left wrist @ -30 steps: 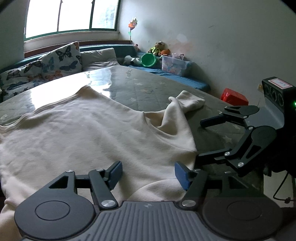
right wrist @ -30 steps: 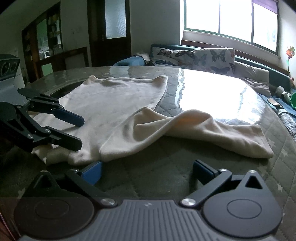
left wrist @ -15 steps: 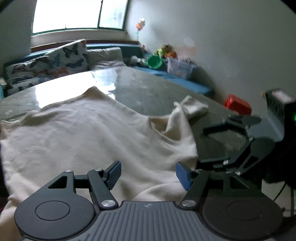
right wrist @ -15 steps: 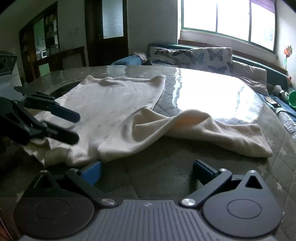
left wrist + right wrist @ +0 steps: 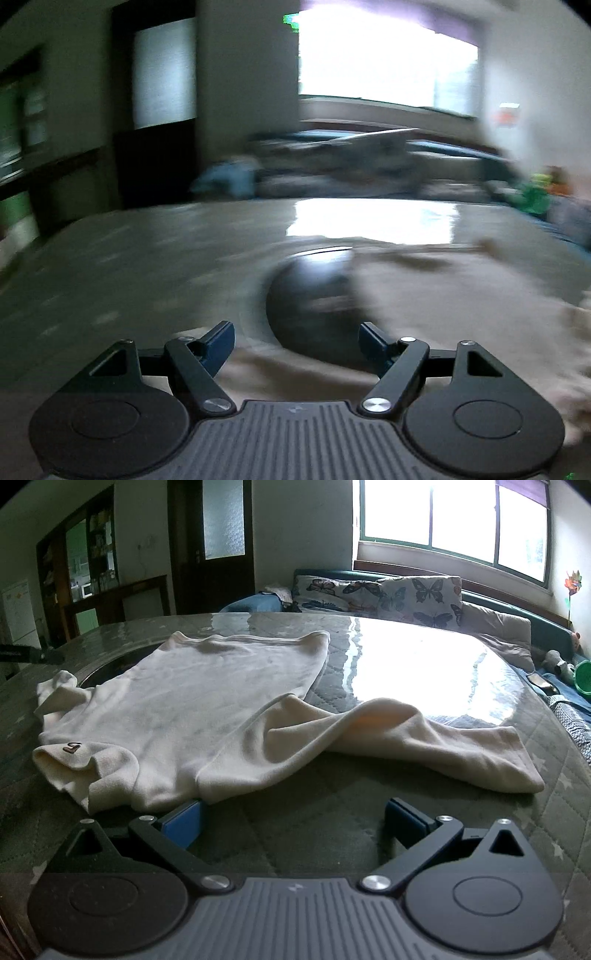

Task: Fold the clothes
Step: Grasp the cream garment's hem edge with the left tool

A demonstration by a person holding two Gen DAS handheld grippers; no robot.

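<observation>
A cream long-sleeved top lies spread on the round quilted table, one sleeve trailing to the right. Its near collar edge is bunched and shows a small label. My right gripper is open low over the table. Its left pad is at the top's near hem, and nothing is between the jaws. The left wrist view is motion-blurred. There my left gripper is open and its jaws are opening, holding nothing, over the cream cloth and a dark round recess. One black fingertip of it shows at the far left.
A sofa with butterfly cushions runs under the window behind the table. A green bowl and toys sit at the right edge. A dark door and a cabinet stand at the back left.
My left gripper has swung away to the left off the top's near edge and turned, so its view now faces the door and window. The collar edge lies dropped. The right gripper has not moved.
</observation>
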